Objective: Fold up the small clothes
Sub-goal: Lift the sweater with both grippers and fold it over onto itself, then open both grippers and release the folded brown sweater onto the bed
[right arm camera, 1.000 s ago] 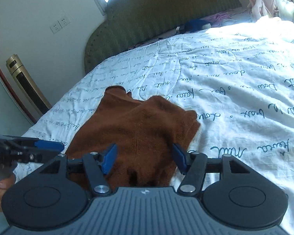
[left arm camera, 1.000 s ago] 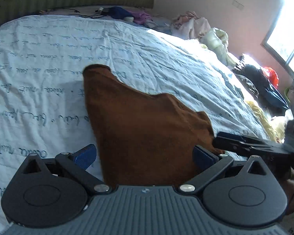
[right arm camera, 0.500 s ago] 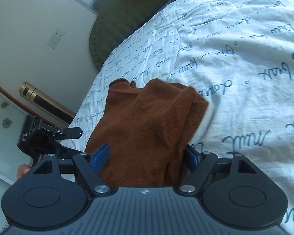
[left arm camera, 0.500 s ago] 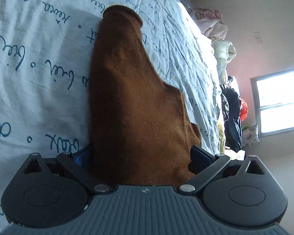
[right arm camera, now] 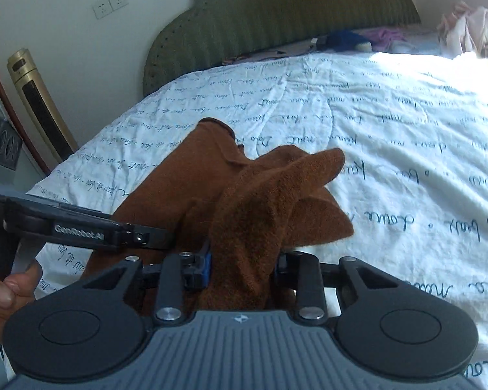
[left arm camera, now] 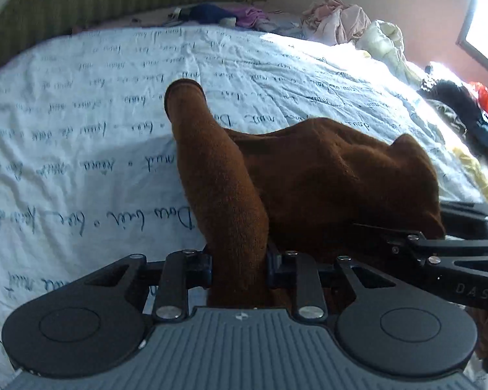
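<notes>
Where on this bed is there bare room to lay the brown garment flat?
Bare white script-printed sheet stretches between the brown fleece garment and the green headboard, also to the garment's right. Crowded: clothes piled along the far edge.

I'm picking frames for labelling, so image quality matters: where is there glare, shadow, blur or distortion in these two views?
Left wrist view: the window is blown out, the far side of the bedsheet glares, its printed script smears with motion blur, and fisheye bulges the bed. Right wrist view: the sheet's upper right is overexposed, the brown garment stays sharp, and the headboard sits in shade.
</notes>
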`<move>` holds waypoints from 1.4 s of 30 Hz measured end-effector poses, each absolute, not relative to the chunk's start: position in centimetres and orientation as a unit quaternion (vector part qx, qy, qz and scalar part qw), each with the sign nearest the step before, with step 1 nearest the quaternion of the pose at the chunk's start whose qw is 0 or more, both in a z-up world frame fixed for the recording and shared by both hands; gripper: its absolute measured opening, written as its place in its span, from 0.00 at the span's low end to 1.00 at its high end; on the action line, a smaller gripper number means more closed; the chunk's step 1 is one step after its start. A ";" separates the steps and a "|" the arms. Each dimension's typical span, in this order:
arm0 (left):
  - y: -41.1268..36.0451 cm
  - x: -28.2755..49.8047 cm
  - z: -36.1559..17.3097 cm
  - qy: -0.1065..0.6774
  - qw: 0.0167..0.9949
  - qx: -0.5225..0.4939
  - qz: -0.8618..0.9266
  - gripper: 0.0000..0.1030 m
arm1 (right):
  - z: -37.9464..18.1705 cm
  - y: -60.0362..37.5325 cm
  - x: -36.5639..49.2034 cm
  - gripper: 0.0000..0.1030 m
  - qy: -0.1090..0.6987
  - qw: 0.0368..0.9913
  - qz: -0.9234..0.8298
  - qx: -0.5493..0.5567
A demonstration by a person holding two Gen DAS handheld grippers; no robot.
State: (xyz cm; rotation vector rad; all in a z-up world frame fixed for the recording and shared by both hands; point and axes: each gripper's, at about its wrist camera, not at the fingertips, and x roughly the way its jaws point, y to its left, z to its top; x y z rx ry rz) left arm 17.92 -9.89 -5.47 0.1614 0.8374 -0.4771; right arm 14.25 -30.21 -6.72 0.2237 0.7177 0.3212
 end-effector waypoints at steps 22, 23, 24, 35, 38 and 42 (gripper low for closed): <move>-1.4 25.8 -6.4 0.473 0.845 -0.051 -0.244 0.71 | -9.1 -33.4 22.5 0.72 0.389 0.885 0.141 0.214; -0.3 24.8 -6.3 0.473 0.842 -0.066 -0.253 0.71 | -8.9 -33.8 21.2 0.76 0.382 0.886 0.143 0.219; 0.5 24.0 -6.4 0.474 0.838 -0.081 -0.259 0.74 | -8.7 -34.2 20.0 0.83 0.373 0.888 0.145 0.228; 1.7 23.8 -9.7 0.529 0.787 -0.184 -0.258 0.25 | -12.0 -32.4 16.3 0.59 0.381 0.874 0.196 0.229; 1.0 23.0 -8.8 0.512 0.806 -0.159 -0.251 0.18 | -12.1 -32.3 17.1 0.14 0.392 0.869 0.188 0.235; 1.5 22.1 -7.3 0.499 0.813 -0.170 -0.247 0.15 | -10.2 -31.9 16.2 0.13 0.373 0.882 0.193 0.215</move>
